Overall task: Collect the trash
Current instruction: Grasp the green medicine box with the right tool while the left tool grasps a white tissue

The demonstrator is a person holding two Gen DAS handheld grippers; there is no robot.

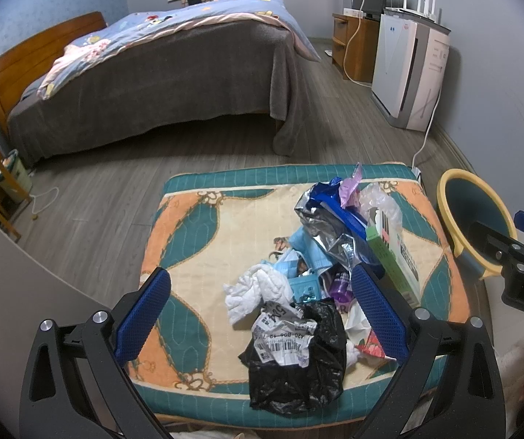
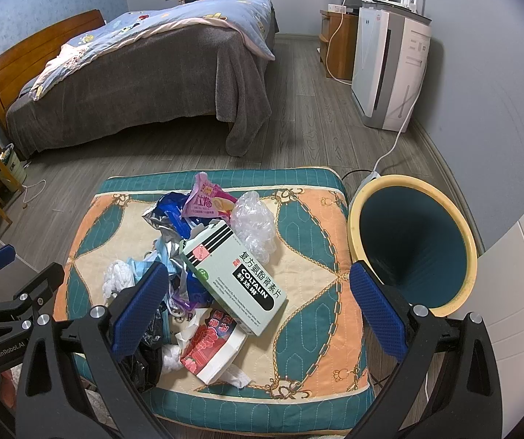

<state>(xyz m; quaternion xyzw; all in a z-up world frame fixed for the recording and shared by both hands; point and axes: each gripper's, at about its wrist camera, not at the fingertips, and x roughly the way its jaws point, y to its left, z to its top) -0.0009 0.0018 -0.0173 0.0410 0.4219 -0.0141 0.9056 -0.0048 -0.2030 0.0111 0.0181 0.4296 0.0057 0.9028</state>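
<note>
Both tongs stood wide apart and held nothing: my left tongs (image 1: 262, 314) hung over the near end of the trash pile, my right tongs (image 2: 258, 307) over the pill box (image 2: 236, 278). All of the trash lay heaped on a quilted cushion (image 2: 316, 329), and the bin (image 2: 413, 241), dark teal inside with a yellow rim, lay tipped on its side just beside the cushion's right edge, mouth toward me. I judged the pile light but awkward. The black bag (image 1: 298, 366) with its crumpled label looked limp and slippery, so I would pinch a bunched fold, not a flat face. The white tissue (image 1: 258, 292) was soft and would crush easily; any grip across the wad should do. The box was stiff cardboard, pale green with a black band, torn open at its far end; I would take it across its narrow sides. The foil wrapper (image 1: 320, 226) and clear plastic (image 2: 256, 225) looked crinkly and springy, likely to slide from the pads. The red packet (image 2: 210, 344), flat and glossy, lay partly under the box.
</note>
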